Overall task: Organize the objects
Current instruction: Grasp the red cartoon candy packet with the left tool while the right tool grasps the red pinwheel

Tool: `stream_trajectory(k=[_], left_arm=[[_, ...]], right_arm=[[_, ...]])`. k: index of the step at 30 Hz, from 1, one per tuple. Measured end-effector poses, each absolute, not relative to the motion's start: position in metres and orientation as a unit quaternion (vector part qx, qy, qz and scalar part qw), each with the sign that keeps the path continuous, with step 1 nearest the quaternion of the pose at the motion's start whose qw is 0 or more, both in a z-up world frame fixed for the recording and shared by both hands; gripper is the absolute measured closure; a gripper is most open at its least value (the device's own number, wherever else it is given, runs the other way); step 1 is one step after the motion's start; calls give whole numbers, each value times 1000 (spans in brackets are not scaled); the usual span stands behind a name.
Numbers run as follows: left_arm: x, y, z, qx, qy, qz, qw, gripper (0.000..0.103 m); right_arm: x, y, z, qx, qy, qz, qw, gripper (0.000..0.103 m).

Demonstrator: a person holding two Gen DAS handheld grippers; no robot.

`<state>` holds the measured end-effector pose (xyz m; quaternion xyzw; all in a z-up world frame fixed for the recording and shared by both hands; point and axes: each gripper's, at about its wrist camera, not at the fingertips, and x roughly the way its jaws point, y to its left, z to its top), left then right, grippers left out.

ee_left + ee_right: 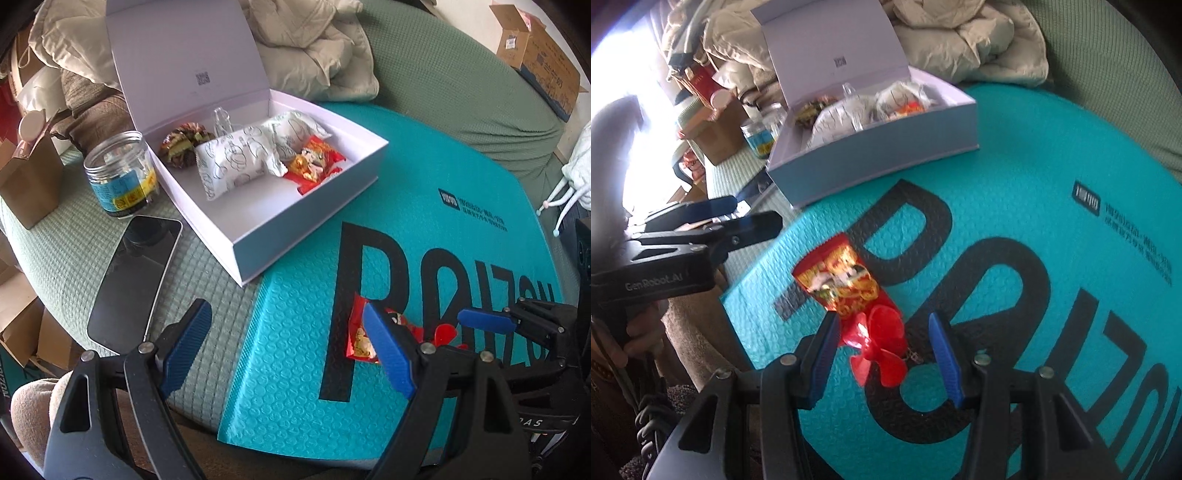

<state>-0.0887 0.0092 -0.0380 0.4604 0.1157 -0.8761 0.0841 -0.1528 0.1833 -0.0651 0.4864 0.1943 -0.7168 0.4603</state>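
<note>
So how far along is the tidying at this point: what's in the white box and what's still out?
Done: the white box already holds two white patterned packets, a red snack packet and a brown wrapped item.
In hand: the right gripper is open around the twisted end of a loose red candy packet on the teal mailer, not yet closed.
Left: boxing it. The left gripper is open, holding nothing.

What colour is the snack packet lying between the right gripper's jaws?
Red, with gold and white print; the snack packet shows best in the right wrist view.

phone | jar | rumpled quilt | cardboard box
</note>
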Motion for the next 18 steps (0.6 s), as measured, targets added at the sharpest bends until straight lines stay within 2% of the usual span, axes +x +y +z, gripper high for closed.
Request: stream_trajectory(k=[3, 5, 6, 18], left_arm=[[-92, 14, -43, 466, 106, -875, 81, 19], [-94, 16, -46, 469, 102, -874, 76, 19], [-94, 18, -47, 468, 99, -876, 69, 19], [-114, 53, -67, 497, 102, -862, -20, 19]], right_arm=[[-151, 183, -74, 488, 210, -707, 467, 54], [-149, 184, -76, 479, 222, -708, 469, 76], [-149, 184, -75, 475, 225, -709, 470, 78], [-179, 211, -72, 469, 199, -744, 433, 78]])
